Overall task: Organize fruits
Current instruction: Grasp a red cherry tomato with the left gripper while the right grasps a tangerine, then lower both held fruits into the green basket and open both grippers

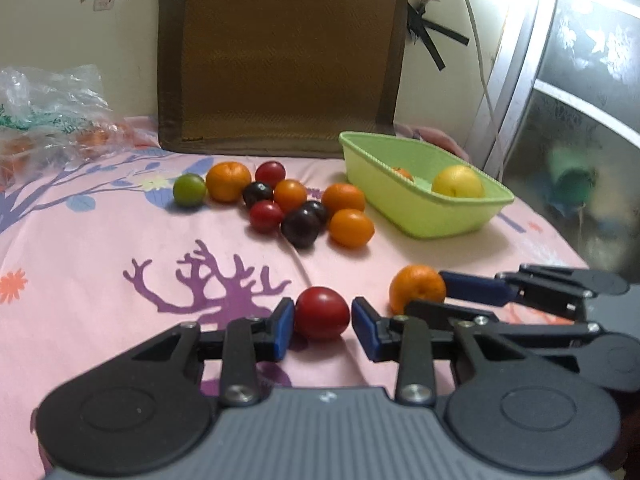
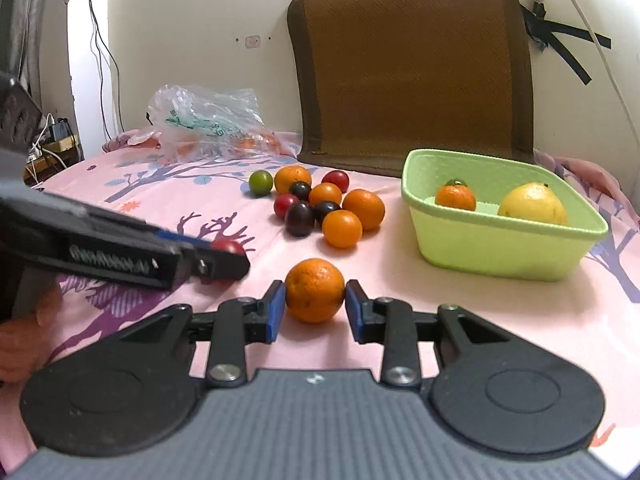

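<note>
A bed [image 1: 100,248] fills both views, covered with a soft pink sheet printed with purple and blue branching trees. Behind it stands a pale wall, and against the wall leans a square brown woven cushion [image 1: 280,56] with a darker border. At the far left lies a crumpled clear plastic bag [image 2: 204,120] with orange fruits inside.

On the right side of the bed rests a light green plastic basket [image 2: 500,248], rectangular with rounded corners and a ribbed rim. It holds a large yellow fruit [image 2: 534,205] and a small orange one [image 2: 455,197].

In the middle of the sheet is a loose group of round fruits [image 1: 292,204]: smooth oranges, red and dark purple plums, and one green plum [image 1: 189,189] at its left end.

Nearer the cameras, the left tool [image 1: 322,320] has its blue pads pressed on both sides of a glossy red plum [image 1: 322,313]. Just to its right, the right tool [image 2: 315,300] grips a dimpled orange [image 2: 315,290] between its pads in the same way. Both fruits are low over the sheet, well apart from the basket.
</note>
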